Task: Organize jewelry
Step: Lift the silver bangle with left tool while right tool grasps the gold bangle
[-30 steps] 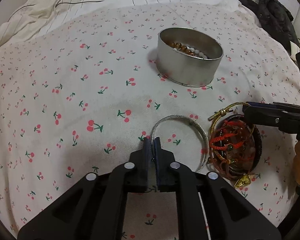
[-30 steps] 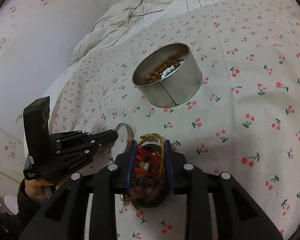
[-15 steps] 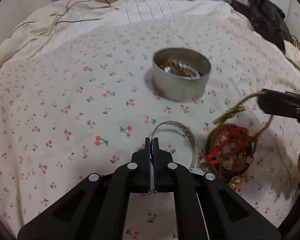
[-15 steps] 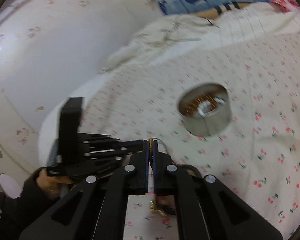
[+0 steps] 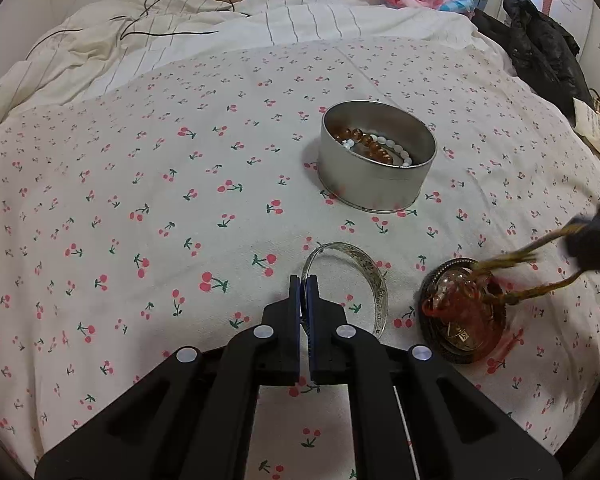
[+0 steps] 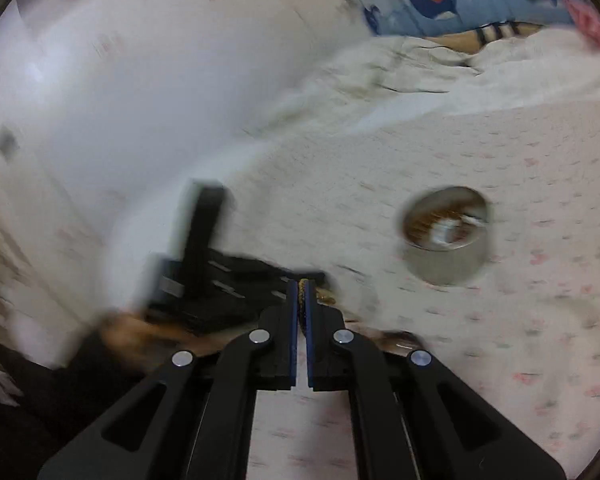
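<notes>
Since a second ago the right gripper (image 6: 301, 294) has closed on the gold cord bracelet (image 5: 516, 262) and lifted, so the cord now stretches up out of the heap instead of lying on it, and the right wrist view has swung from looking down at the pile to looking across the bed, now blurred.

The cherry-print bedspread (image 5: 140, 200) fills most of both views, with a rumpled striped duvet (image 5: 172, 40) beyond it. On the spread stands the round metal tin (image 5: 376, 178), upright and open, with amber and white beaded bracelets (image 5: 374, 146) inside. Nearer the camera and well apart from the tin, the pile of jewelry (image 5: 462, 316), a dark bangle ringing red cords, lies on the fabric. Just left of it rests the silver bangle (image 5: 364, 276), its near rim pinched between the closed fingers of the left gripper (image 5: 305, 286). The right gripper's jaws are clamped on the gold cord bracelet, whose two strands run down into the pile.
</notes>
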Tool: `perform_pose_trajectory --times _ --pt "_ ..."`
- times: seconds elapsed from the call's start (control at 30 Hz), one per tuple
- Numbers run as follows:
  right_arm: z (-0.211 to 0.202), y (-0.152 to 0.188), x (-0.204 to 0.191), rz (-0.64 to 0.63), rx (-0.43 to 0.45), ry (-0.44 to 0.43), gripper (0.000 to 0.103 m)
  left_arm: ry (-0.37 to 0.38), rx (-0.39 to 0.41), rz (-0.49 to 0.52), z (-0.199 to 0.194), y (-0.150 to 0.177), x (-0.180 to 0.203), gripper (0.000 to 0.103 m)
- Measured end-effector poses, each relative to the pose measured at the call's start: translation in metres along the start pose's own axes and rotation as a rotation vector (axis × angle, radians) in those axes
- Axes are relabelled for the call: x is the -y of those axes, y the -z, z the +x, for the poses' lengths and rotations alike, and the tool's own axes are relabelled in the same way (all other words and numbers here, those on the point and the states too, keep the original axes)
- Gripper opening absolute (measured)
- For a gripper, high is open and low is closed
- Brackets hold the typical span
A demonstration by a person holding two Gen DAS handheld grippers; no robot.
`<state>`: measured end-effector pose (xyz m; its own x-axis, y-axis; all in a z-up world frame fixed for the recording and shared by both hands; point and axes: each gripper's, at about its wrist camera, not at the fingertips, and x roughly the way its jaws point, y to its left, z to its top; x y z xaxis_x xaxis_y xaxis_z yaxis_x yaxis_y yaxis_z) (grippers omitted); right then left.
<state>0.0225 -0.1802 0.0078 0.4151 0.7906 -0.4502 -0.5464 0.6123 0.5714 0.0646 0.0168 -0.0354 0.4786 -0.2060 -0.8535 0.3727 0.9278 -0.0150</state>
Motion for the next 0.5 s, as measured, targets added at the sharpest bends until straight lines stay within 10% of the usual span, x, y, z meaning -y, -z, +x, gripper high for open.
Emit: perform_pose_trajectory --times 0.33,0.5 --pt "-0.025 -0.002 0.019 0.085 0.101 0.005 0.004 0.012 0.015 -0.002 -0.003 -0.001 0.000 0.003" --pt "-0.016 0.002 0.066 0.252 0.059 0.247 0.004 0.020 -0.001 -0.010 0.001 0.000 -0.001 0.003"
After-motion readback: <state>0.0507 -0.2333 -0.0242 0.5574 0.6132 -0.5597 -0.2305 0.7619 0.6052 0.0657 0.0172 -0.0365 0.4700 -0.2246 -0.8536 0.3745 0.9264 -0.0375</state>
